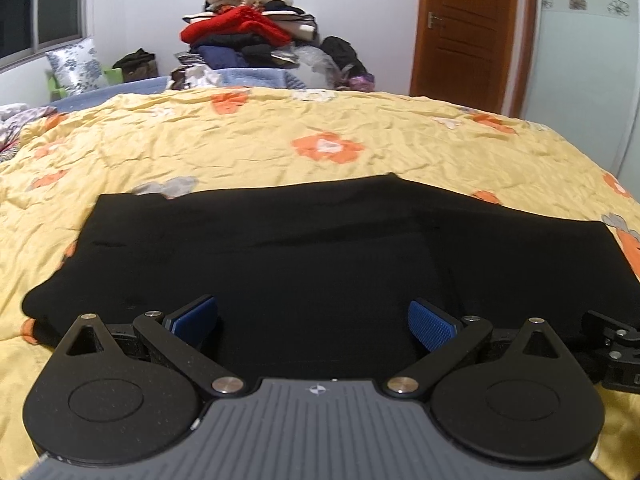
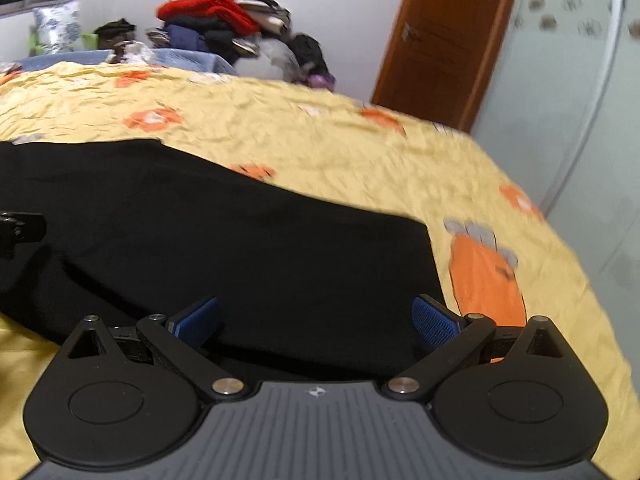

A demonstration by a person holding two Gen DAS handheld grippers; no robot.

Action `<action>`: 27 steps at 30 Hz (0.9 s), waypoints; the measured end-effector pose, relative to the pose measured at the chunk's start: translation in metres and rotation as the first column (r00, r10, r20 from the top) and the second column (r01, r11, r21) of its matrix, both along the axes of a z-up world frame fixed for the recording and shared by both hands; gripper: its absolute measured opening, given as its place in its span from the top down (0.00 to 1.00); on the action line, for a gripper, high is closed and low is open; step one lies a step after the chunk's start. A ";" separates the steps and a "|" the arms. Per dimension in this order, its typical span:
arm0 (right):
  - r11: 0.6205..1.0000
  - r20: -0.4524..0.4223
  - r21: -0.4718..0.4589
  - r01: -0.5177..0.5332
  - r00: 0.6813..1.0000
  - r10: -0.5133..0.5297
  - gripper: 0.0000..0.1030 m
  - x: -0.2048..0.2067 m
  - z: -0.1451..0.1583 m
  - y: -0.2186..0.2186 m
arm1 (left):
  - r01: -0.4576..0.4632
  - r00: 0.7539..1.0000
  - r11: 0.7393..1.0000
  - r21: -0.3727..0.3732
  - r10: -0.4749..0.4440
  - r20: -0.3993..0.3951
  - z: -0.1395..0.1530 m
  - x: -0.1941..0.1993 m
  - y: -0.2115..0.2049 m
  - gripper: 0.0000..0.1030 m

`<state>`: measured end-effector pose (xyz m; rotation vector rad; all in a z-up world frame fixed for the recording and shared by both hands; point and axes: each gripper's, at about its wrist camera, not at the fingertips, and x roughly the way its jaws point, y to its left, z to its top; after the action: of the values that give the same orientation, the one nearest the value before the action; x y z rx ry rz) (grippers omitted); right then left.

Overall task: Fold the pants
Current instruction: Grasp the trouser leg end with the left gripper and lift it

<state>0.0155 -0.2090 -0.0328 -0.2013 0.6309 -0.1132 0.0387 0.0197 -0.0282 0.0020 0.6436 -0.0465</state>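
Black pants [image 1: 320, 248] lie flat on the bed, on a yellow quilt [image 1: 260, 136] w/ orange flower print, folded into a wide, roughly rectangular slab; far edge has a slight peak near the middle, and faint creases cross the cloth. Left tongs [image 1: 314, 322] sit low over the near edge of the pants, blue pads [image 1: 431, 324] spread wide, nothing between them but black fabric beneath; can't tell if they touch the cloth. Right tongs [image 2: 316, 322] likewise spread wide, over the pants' right end near the corner [image 2: 424, 228], holding nothing. Right view is motion-blurred, esp. the quilt. In the left view a black piece of the other device [image 1: 616, 352] shows at the right edge; in the right view a similar bit [image 2: 20, 228] shows at the left edge, so the two are side by side. Behind the bed: pile of clothes [image 1: 248, 28] w/ a red garment on it, a patterned pillow [image 1: 74, 66] by the window, and a brown wooden door [image 1: 464, 28] to the right.
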 end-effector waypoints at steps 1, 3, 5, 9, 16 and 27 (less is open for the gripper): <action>1.000 0.007 0.007 -0.020 1.000 0.020 0.00 -0.001 0.002 0.004 | -0.007 1.000 1.000 0.004 0.007 -0.005 0.000 0.000 0.004 0.00; 0.998 0.002 0.039 -0.043 0.999 0.043 0.00 0.002 0.001 0.010 | -0.021 1.000 1.000 0.005 0.021 -0.019 0.000 0.001 0.010 0.00; 0.999 -0.037 0.030 -0.042 0.998 0.043 0.00 0.007 -0.006 0.013 | -0.024 0.999 1.000 0.004 0.024 -0.026 0.001 0.000 0.016 0.00; 0.999 -0.006 0.019 -0.032 0.999 0.032 0.00 0.001 -0.001 0.017 | -0.034 0.999 0.999 0.005 0.034 -0.029 0.002 -0.002 0.025 0.00; 0.983 0.160 -0.028 -0.182 0.970 0.184 0.00 -0.019 0.033 0.060 | -0.119 0.993 0.992 -0.030 0.118 -0.025 0.015 -0.005 0.057 0.00; 0.810 0.105 -0.168 -0.562 0.806 0.582 0.00 -0.019 0.028 0.193 | -0.485 0.874 0.873 -0.053 0.486 -0.001 0.048 -0.010 0.199 0.00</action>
<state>-0.0030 -0.0156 -0.0051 -0.4995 0.3857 0.4191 0.0287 0.2185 0.0202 -0.2104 0.6152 0.4262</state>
